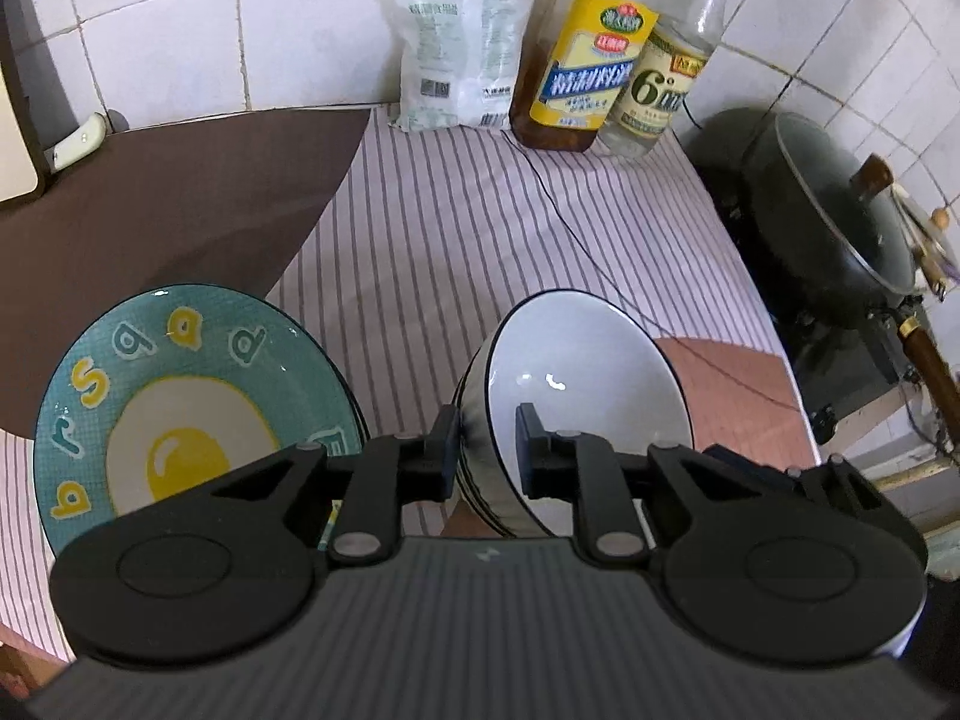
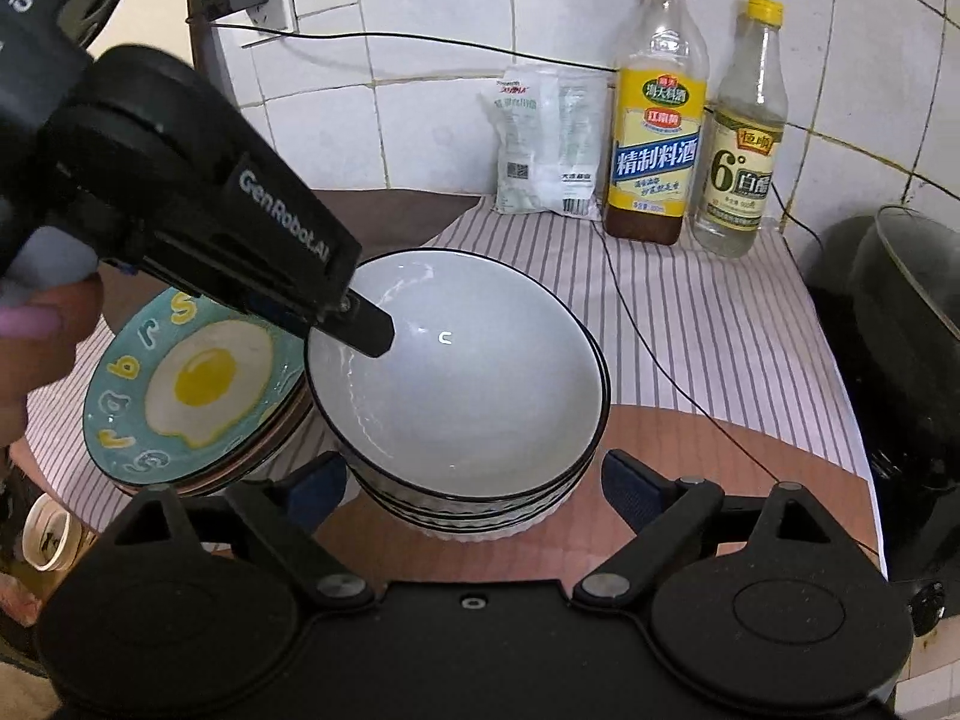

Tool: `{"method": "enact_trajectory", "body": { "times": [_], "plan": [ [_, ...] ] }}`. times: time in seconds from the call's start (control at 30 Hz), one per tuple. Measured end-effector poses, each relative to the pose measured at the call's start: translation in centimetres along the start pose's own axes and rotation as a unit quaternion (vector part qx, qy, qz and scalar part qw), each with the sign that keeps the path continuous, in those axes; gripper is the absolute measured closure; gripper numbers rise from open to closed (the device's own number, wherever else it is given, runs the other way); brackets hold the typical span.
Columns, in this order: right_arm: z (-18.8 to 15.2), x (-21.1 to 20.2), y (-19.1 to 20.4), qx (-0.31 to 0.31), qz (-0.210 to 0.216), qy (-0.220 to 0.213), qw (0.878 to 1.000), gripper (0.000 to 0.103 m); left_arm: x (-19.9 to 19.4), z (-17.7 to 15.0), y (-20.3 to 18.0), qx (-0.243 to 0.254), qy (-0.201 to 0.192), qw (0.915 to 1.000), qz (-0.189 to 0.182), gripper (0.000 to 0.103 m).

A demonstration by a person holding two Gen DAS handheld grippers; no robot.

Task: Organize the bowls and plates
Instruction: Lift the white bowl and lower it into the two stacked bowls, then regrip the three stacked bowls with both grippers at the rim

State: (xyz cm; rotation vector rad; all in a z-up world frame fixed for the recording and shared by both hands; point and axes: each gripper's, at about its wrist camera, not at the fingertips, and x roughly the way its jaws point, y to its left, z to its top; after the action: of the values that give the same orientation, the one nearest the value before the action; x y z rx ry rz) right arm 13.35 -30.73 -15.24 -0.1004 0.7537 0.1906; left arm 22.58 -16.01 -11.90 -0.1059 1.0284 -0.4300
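bowls (image 2: 462, 384) stacked at worktop (image 2: 690, 312) front edge | plates (image 2: 192, 396) piled beside | left gripper (image 1: 487, 450) pinching top bowl's rim | right gripper (image 2: 474, 489) wide, empty | near done

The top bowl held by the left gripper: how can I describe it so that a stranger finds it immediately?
Start at the two bottles against the tiled wall and come forward over the striped cloth to the stack of bowls. The top bowl is white inside with a thin dark rim, and the left gripper pinches its rim. Beside it lies the teal fried-egg plate, which is flat and colourful.
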Motion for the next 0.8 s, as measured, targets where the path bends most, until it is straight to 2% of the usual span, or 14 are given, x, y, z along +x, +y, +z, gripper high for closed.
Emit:
{"method": "enact_trajectory", "body": {
  "times": [0.2,0.5,0.67,0.8],
  "plan": [
    [-0.9,-2.0,0.7,-0.008,-0.004,-0.043,0.999,0.009,-2.4,-0.2,0.1,0.004,-0.026,0.9995,-0.015,0.081],
    [-3.0,-6.2,3.0,-0.067,-0.026,-0.121,0.99,0.009,-5.5,-2.6,1.1,0.0,-0.042,0.9985,-0.035,0.075],
    [-3.9,-7.4,3.4,-0.082,-0.036,-0.138,0.986,0.009,-5.8,-4.6,2.0,-0.028,-0.04,0.9972,-0.056,0.073],
    [-4.7,-7.6,3.4,-0.084,-0.035,-0.144,0.985,0.009,-5.6,-6.5,2.4,-0.046,-0.056,0.9947,-0.073,0.069]
  ]
}}
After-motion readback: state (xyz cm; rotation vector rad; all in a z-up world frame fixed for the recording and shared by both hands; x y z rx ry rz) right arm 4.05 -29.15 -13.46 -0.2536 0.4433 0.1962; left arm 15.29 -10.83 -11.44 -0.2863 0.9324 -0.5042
